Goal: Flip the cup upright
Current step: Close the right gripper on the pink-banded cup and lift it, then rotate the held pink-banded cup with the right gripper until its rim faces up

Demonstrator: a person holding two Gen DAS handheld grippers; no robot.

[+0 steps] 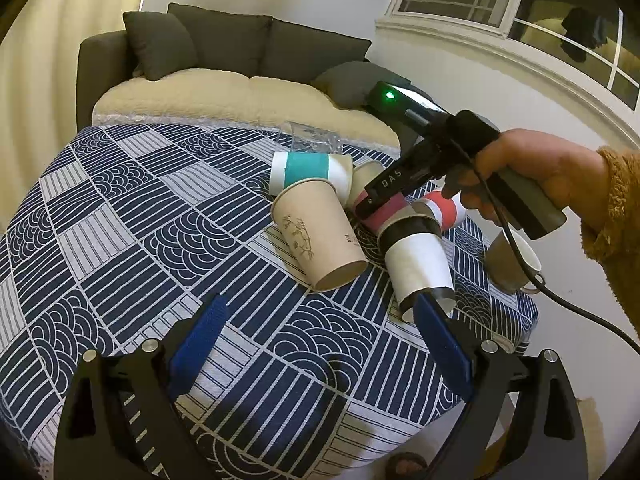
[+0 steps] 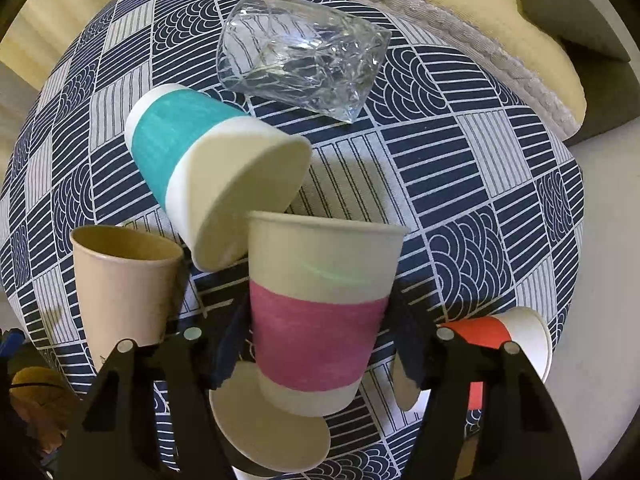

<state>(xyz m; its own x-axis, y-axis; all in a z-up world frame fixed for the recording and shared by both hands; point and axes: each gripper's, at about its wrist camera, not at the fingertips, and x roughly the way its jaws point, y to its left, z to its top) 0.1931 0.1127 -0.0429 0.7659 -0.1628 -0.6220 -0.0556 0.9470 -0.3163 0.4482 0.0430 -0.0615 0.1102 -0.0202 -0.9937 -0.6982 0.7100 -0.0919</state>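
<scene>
Several paper cups lie on their sides in a pile on the patterned tablecloth [image 1: 120,216]. My right gripper [image 2: 320,332] is shut on a white cup with a pink band [image 2: 320,320]; its fingers press both sides of the band and its rim points away from the camera. In the left wrist view the pink cup [image 1: 386,210] shows partly under the right gripper's body. My left gripper [image 1: 320,332] is open and empty above the cloth, in front of the pile; its right finger is close to a black-and-white cup [image 1: 418,264].
A teal-banded cup [image 2: 192,160], a beige cup [image 2: 120,280], a red-banded cup [image 2: 500,340] and a clear plastic cup [image 2: 304,52] lie around the pink one. A grey mug [image 1: 512,264] sits near the table's right edge. A sofa [image 1: 224,64] stands behind the table.
</scene>
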